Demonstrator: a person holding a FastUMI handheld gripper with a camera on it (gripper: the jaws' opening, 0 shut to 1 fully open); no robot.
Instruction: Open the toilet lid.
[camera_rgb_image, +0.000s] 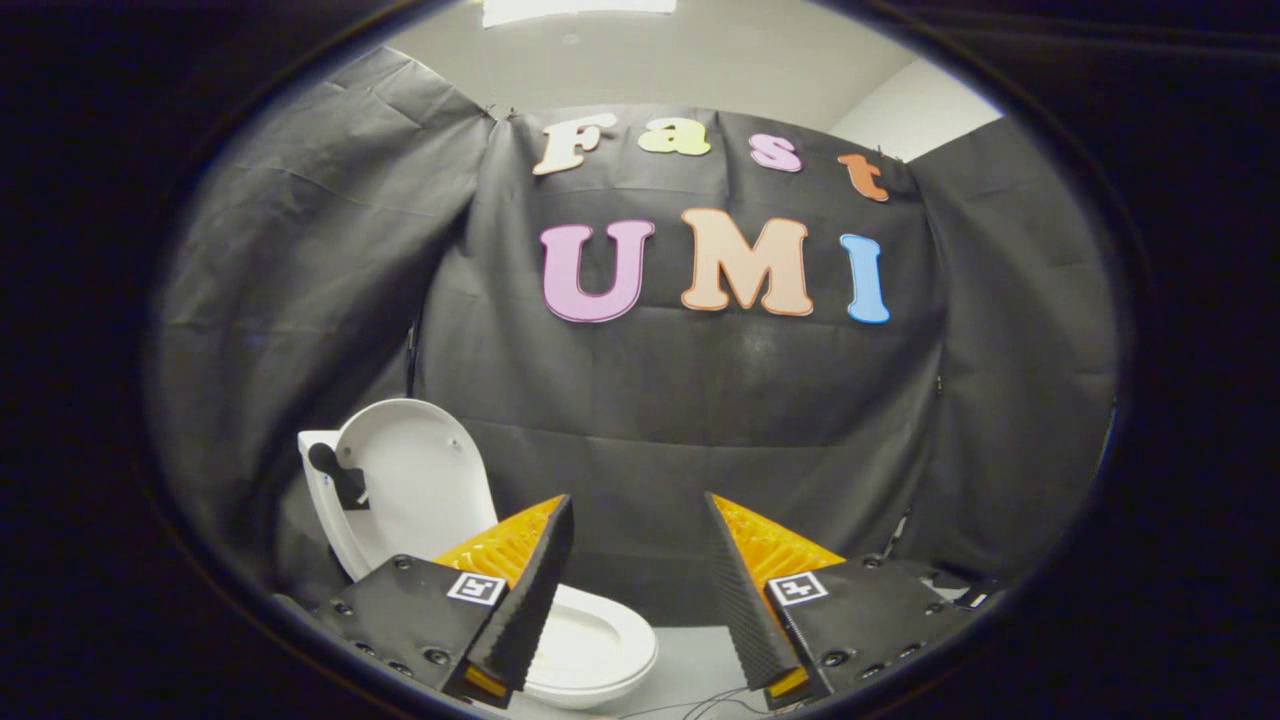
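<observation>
White toilet (590, 640) on pale floor (700, 665)

No legible text; square coded tags (476, 588) on the gripper (637, 500), jaws apart.

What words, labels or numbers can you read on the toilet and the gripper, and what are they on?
Toilet lid, raised upright: no writing.
Toilet seat: no writing.
Gripper, open with nothing between its fingers: a square black-and-white marker on each finger's base, a pattern, no words or numbers.
</observation>
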